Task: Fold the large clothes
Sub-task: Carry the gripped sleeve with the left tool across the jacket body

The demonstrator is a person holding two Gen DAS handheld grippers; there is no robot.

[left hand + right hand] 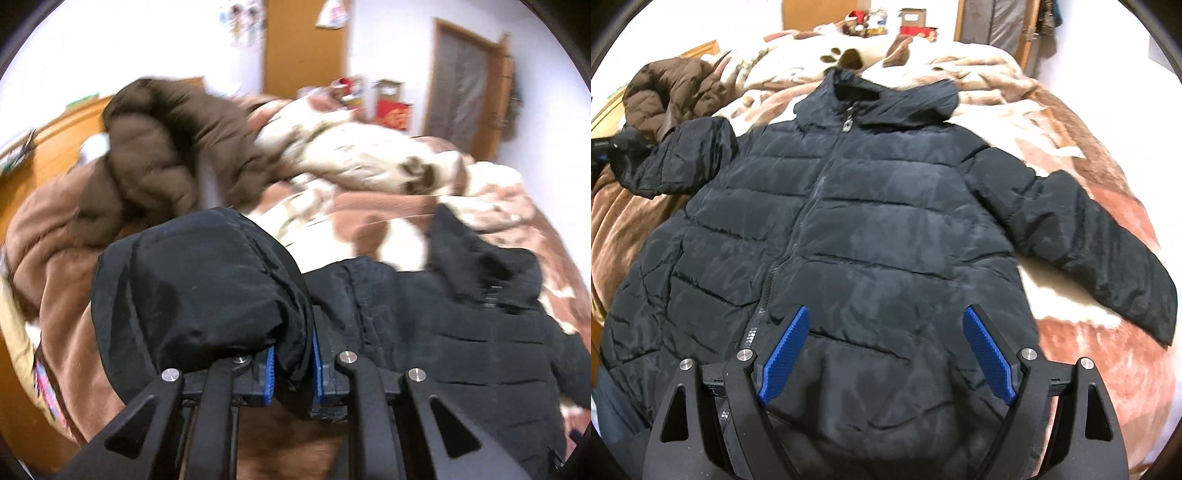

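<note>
Two grippers work over a black puffer jacket (857, 206) spread front-up on a blanket-covered bed (1089, 155). Left gripper (293, 363) pinches the jacket's sleeve cuff (192, 288); right gripper (884, 354) hovers spread wide above the hem.

Both wrist cameras look steeply down, close, sharing the black jacket (849, 229).

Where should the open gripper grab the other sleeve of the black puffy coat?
Grab the free sleeve near its cuff end, coming down from above with the right hand-held gripper. That sleeve lies flat and stretched out on the blanket, so its end is probably the easiest part to pinch and lift across the black coat.
</note>
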